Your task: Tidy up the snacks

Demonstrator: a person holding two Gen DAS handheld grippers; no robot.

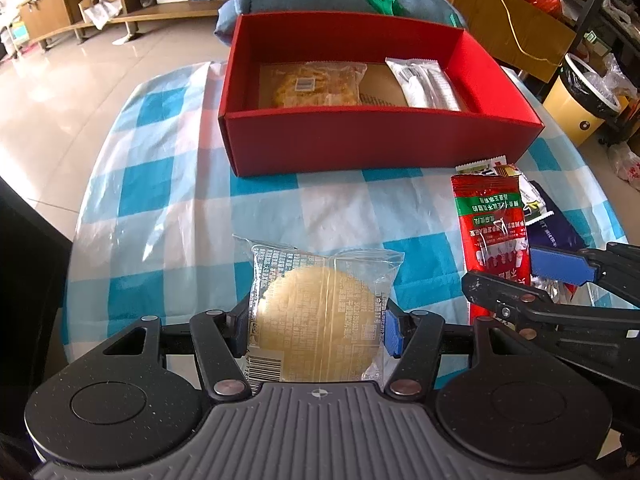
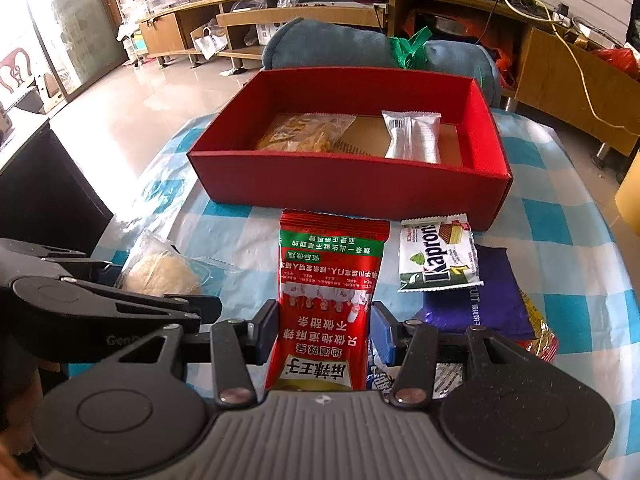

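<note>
My left gripper [image 1: 316,330] is shut on a round yellow pastry in a clear wrapper [image 1: 320,304], its pads pressing the wrapper's two sides near the table's front. My right gripper [image 2: 325,334] is shut on a red snack packet with white print [image 2: 330,276]; in the left wrist view the same packet [image 1: 490,220] is at the right. Beyond both stands an open red box [image 1: 380,144] [image 2: 340,188]. It holds a crispy yellow snack in clear wrap [image 1: 316,84] on the left and a silver-white packet [image 1: 424,84] on the right.
The blue-and-white checked tablecloth [image 1: 160,200] covers the table. A green-and-white wafer packet [image 2: 438,260] and a purple packet [image 2: 488,304] lie right of the red packet. A blue cushion [image 2: 340,44] sits behind the box. A yellow bin [image 1: 580,96] stands off the table's right edge.
</note>
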